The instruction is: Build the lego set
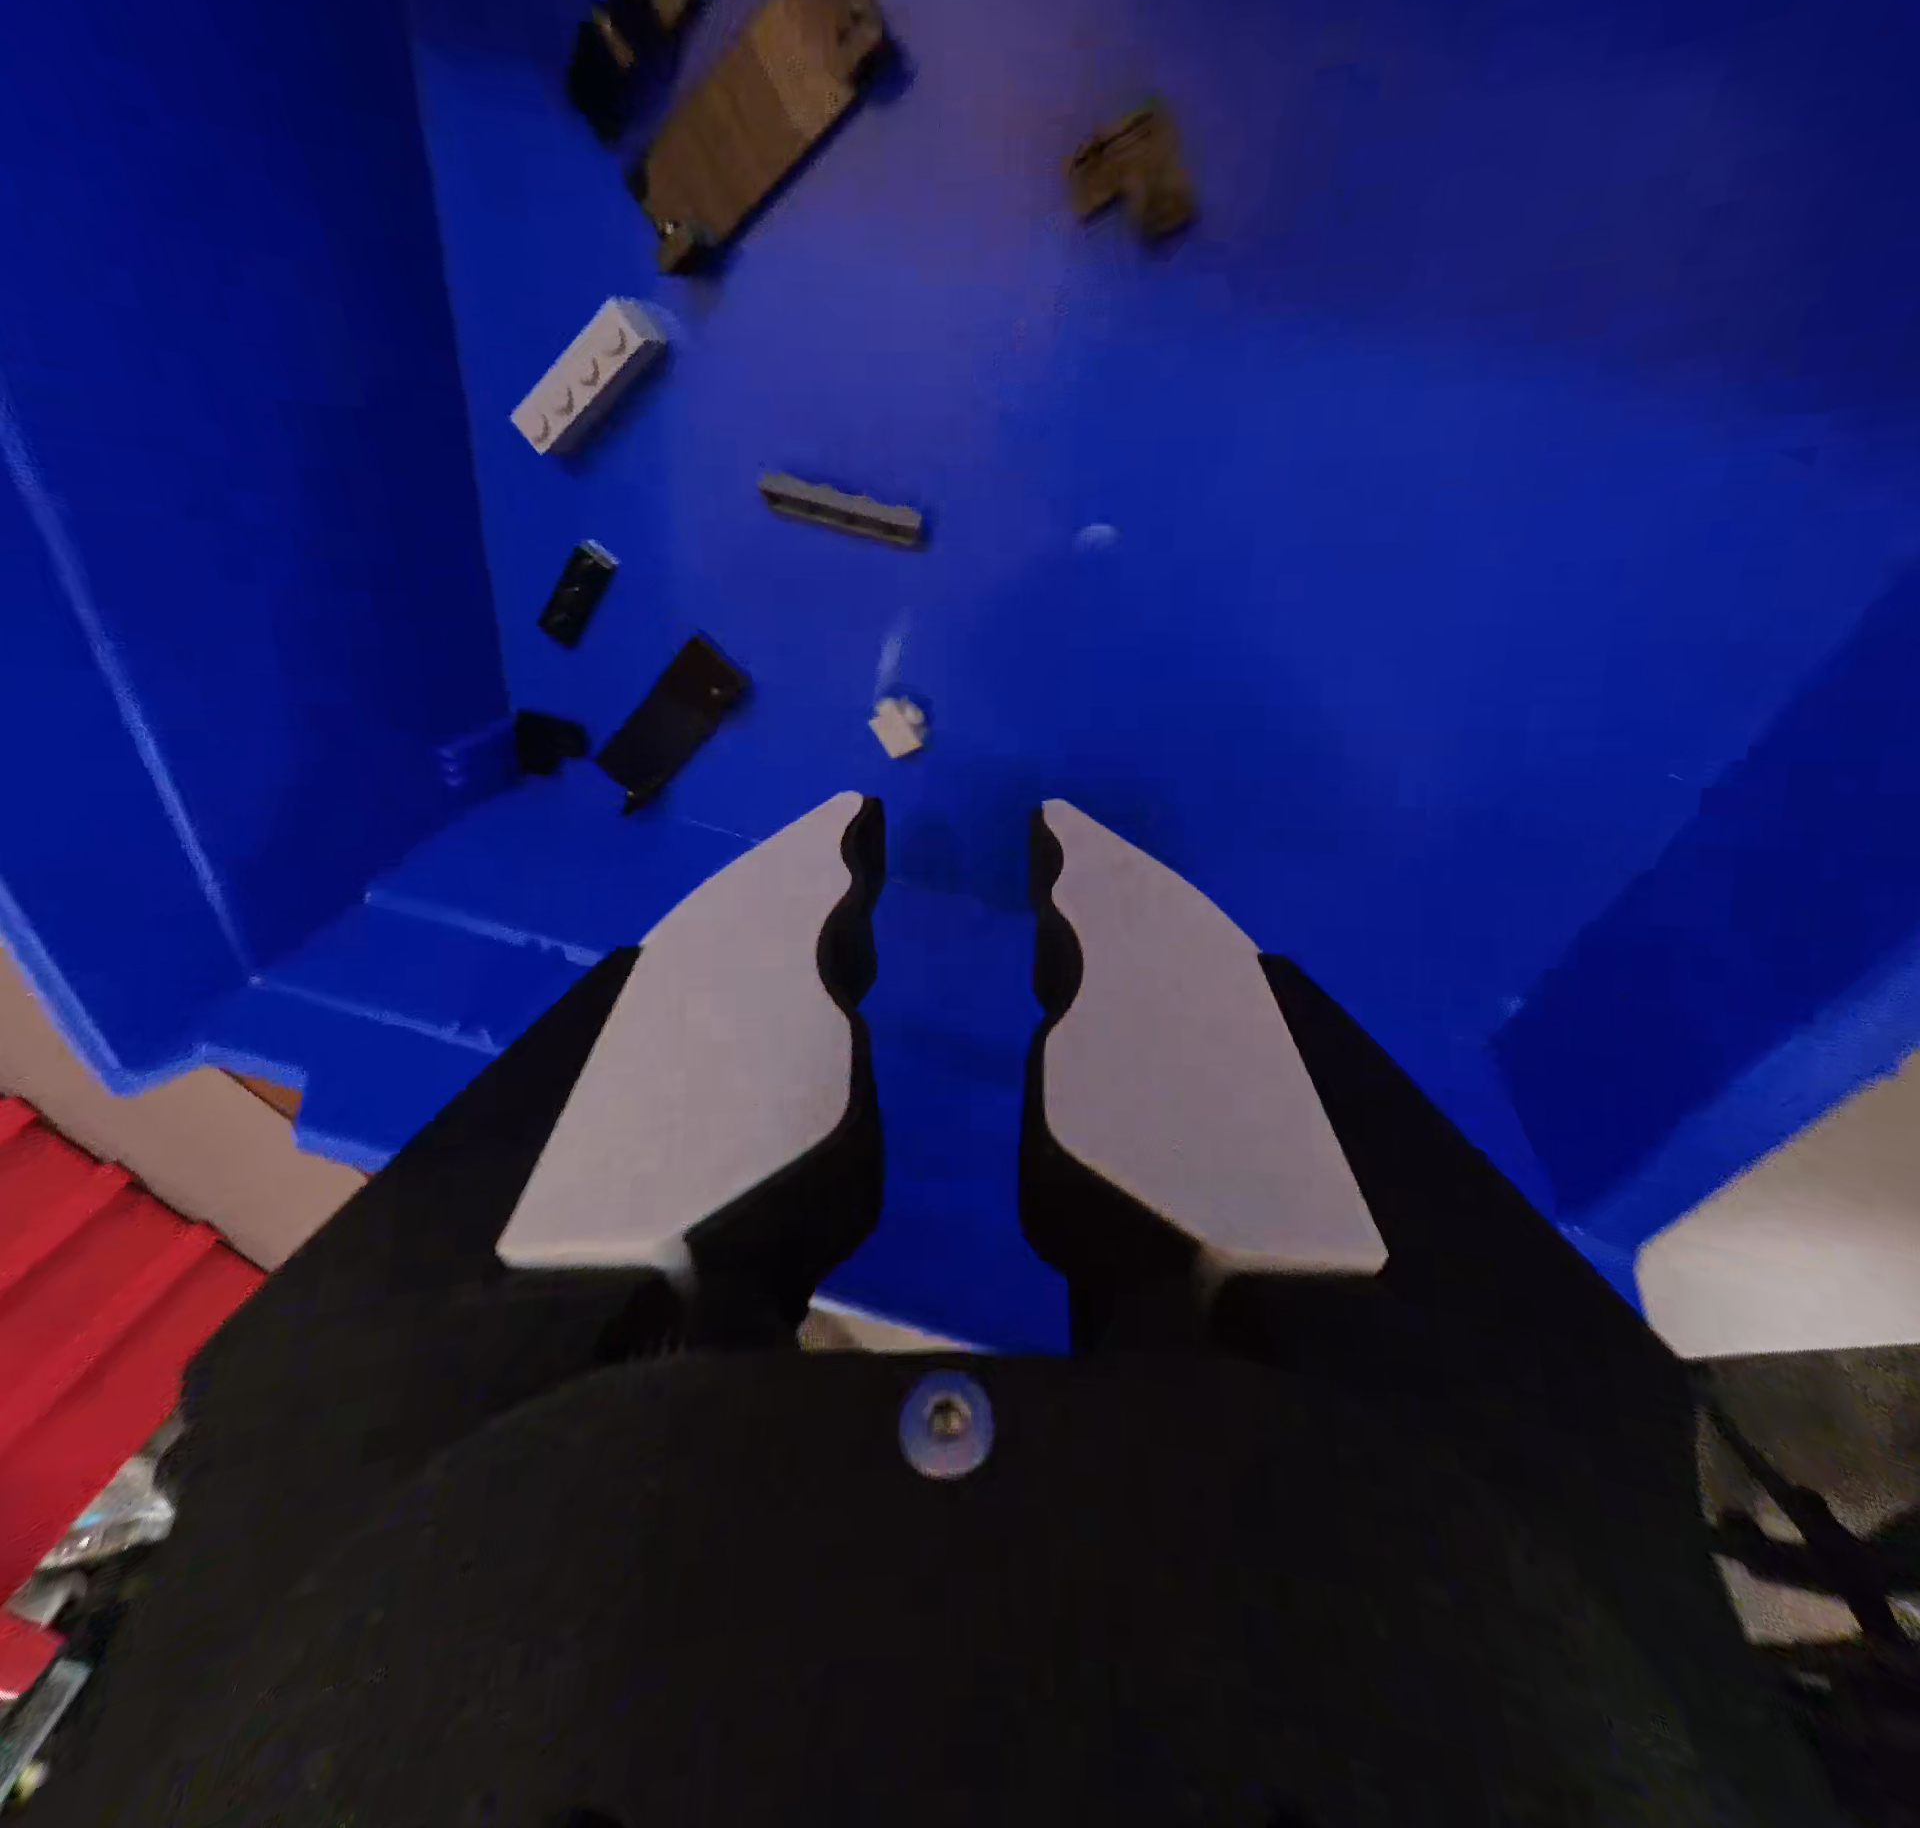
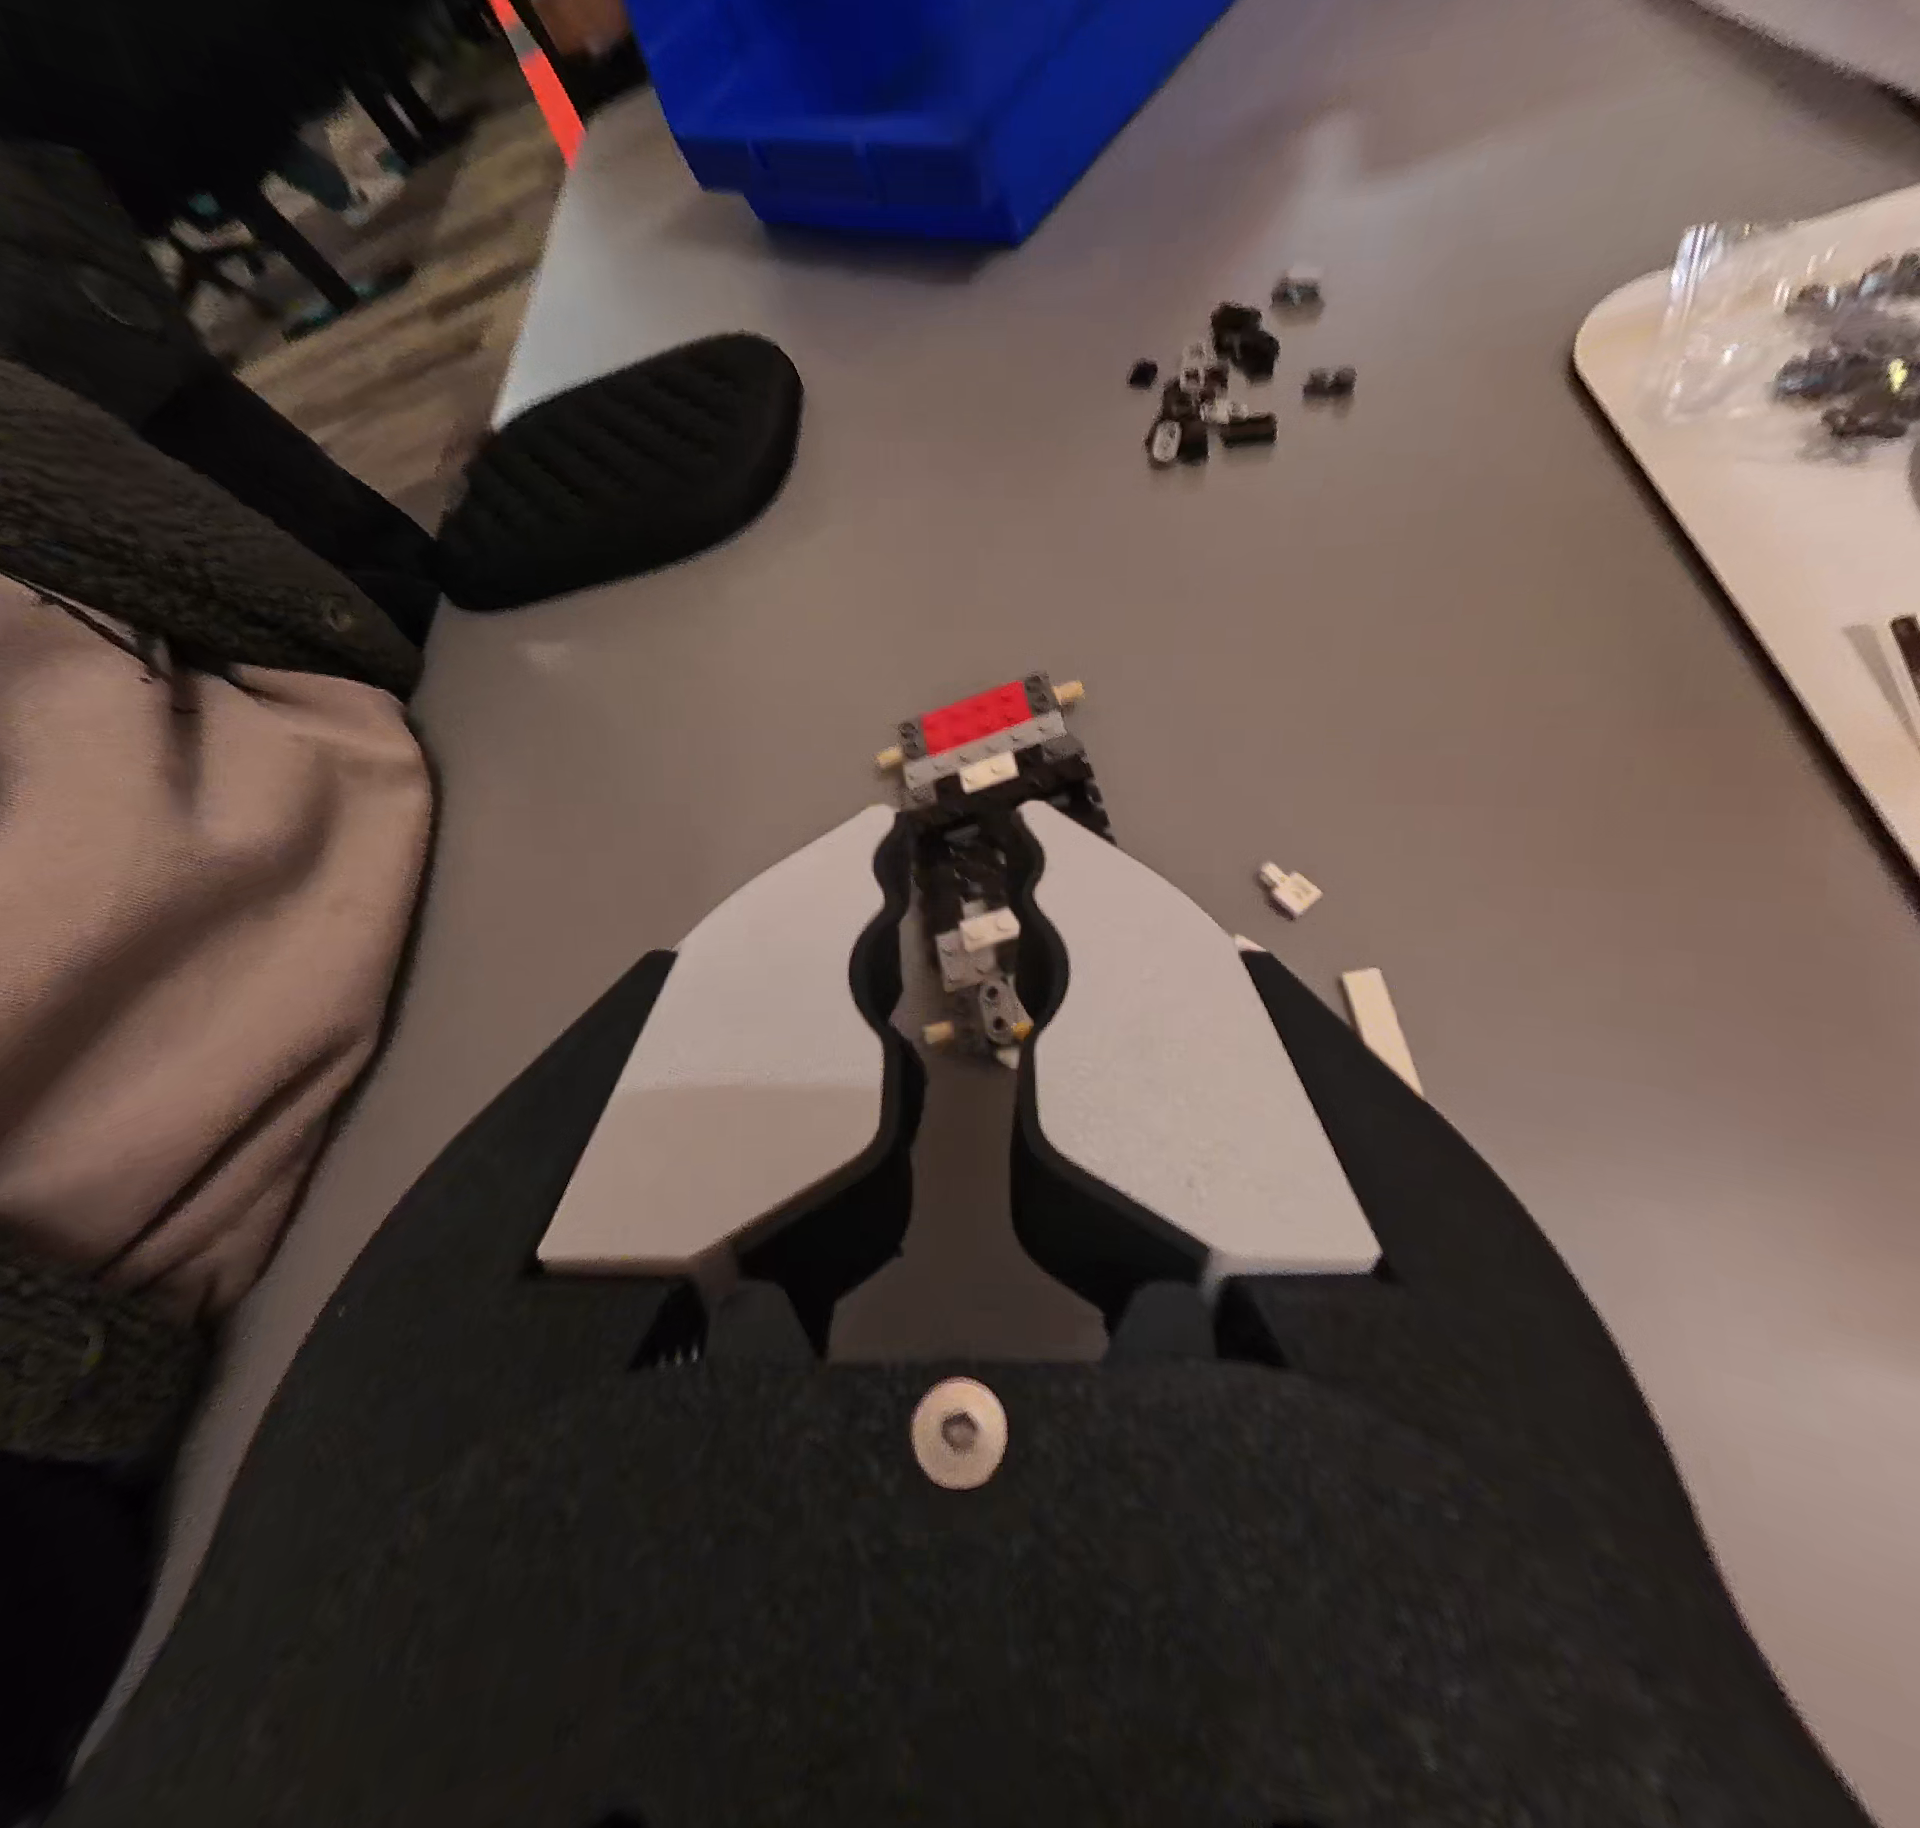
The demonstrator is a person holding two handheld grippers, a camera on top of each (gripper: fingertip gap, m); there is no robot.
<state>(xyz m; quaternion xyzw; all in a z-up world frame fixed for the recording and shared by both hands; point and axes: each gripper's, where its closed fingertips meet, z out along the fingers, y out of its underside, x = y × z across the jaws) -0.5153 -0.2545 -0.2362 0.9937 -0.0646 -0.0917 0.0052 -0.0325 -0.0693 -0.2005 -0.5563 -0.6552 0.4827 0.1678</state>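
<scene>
Left gripper [image 1: 956, 822] hangs released over the blue bin [image 1: 1351, 635], loose grey brick [image 1: 588, 376] and black plates [image 1: 673, 720] inside. Right gripper [image 2: 958, 833] clamps the lego build [image 2: 987, 843] on the bench [image 2: 1351, 687].

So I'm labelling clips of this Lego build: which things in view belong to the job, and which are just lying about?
Part of the job:
- partly built model, between the right hand-held gripper fingers
- loose bricks in the blue bin, e.g. the grey brick, under the open left hand-held gripper
- pile of small parts
- bagged pieces

Lying about:
- chair armrest
</scene>
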